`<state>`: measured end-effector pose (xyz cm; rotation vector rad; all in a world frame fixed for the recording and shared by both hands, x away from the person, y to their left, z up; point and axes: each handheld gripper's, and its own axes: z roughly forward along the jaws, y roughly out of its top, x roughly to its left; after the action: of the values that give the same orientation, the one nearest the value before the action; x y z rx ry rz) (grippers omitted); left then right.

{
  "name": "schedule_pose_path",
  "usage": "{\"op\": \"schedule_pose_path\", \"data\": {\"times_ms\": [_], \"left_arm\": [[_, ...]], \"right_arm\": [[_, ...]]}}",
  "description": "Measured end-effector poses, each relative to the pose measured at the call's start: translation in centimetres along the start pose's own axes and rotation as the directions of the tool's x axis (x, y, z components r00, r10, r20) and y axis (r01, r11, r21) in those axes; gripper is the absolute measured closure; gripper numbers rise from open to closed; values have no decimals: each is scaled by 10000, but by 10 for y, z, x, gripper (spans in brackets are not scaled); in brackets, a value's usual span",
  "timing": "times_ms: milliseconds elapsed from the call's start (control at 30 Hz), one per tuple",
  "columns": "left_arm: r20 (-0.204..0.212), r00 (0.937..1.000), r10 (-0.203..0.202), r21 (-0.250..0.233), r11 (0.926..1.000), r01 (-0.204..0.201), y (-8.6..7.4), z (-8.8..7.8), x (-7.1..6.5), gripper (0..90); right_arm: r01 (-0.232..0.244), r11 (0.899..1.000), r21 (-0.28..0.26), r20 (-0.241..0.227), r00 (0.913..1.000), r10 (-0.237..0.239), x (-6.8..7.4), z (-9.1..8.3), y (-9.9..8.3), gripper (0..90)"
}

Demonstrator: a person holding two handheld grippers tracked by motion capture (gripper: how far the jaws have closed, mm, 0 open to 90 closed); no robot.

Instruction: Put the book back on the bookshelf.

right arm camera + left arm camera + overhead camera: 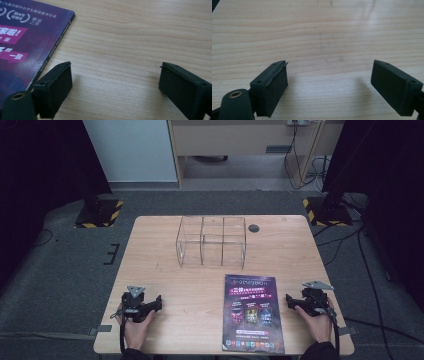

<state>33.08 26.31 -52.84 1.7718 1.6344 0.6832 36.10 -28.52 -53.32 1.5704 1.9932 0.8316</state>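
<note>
Left gripper view is showing the left gripper (329, 75) with its jaws standing wide apart over bare table (324, 30), nothing lying between them. Right gripper view is showing the right gripper (115, 80) likewise spread wide, gripping nothing, with the magazine (22, 42) lying flat just beside one jaw, its spine edge running past that jaw's tip. From the high view, both hands are resting at the table's near edge, the left hand (136, 322) well apart from the magazine, the right hand (316, 320) near its side. Farther back, a clear box (212, 241) with dividers is standing at mid-table, beyond the magazine.
</note>
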Motion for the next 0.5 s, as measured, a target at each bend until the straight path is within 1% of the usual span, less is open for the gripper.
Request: {"op": "schedule_pose_path", "data": {"times_ms": [67, 133, 167, 200, 267, 400, 433, 500], "left_arm": [[207, 9997, 101, -247, 9996, -96, 1, -4, -5, 151], [382, 9991, 205, -411, 9990, -189, 2, -8, -10, 160], [475, 9987, 208, -459, 9988, -186, 2, -9, -12, 164], [515, 9984, 238, -531, 9984, -211, 2, -10, -15, 173], [587, 9978, 313, -637, 9976, -276, 2, -13, -20, 185], [853, 9955, 413, -804, 9962, -344, 5, -17, -29, 197], [949, 9944, 464, -848, 9957, -384, 5, -18, -32, 201], [1066, 9929, 531, -920, 9948, -434, 5, -21, -37, 214]], "right_arm": [[-143, 9999, -18, -70, 9999, 143, 2, -3, 1, 106], [-229, 9996, -146, -216, 9995, 226, 4, -5, 1, 98], [-129, 9997, -213, -250, 9996, 123, 4, -7, 2, 100], [-179, 9995, -245, -274, 9995, 173, 5, -9, 2, 107], [-47, 9995, -314, -364, 9993, 36, 6, -12, 2, 114], [-92, 9987, -506, -534, 9986, 65, 9, -19, 2, 113], [-179, 9984, -543, -562, 9983, 149, 10, -20, 2, 113], [-167, 9976, -671, -666, 9977, 122, 11, -23, 3, 111]]}}
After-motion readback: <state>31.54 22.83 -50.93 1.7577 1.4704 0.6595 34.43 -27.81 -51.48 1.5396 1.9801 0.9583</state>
